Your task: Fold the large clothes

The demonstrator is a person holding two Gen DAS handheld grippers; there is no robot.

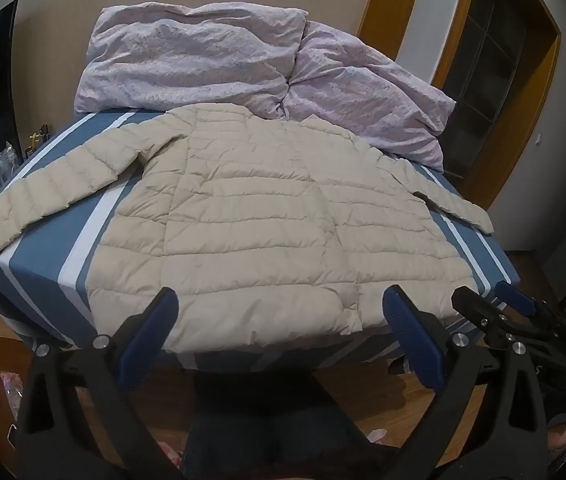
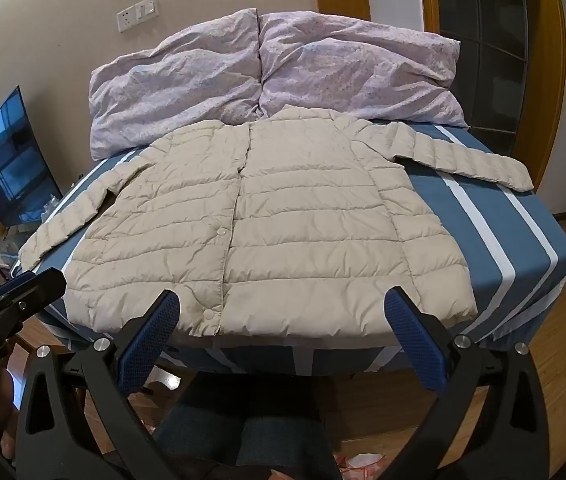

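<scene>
So far, we judge that no fold has been made. The cream puffer jacket [image 2: 251, 224] lies spread flat on the bed [image 2: 515, 216], front side up with its snap placket running down the middle, collar toward the far end against the lilac pillows [image 2: 267, 76], hem at the near edge of the mattress. Both sleeves stretch outward: the left sleeve [image 1: 43, 192] reaches toward the left edge of the bed, the right sleeve [image 2: 467, 160] angles out to the right over the blue and white striped sheet.

We hold both tongs short of the hem, above the floor in front of the bed. The left tongs [image 1: 279, 320] are released, spread wide with nothing between them, and the right tongs [image 2: 283, 320] are likewise released and empty. Neither touches the jacket.

All of the work seems to remain: we think the sleeves need bringing in across the body, then the body needs folding over itself.
</scene>
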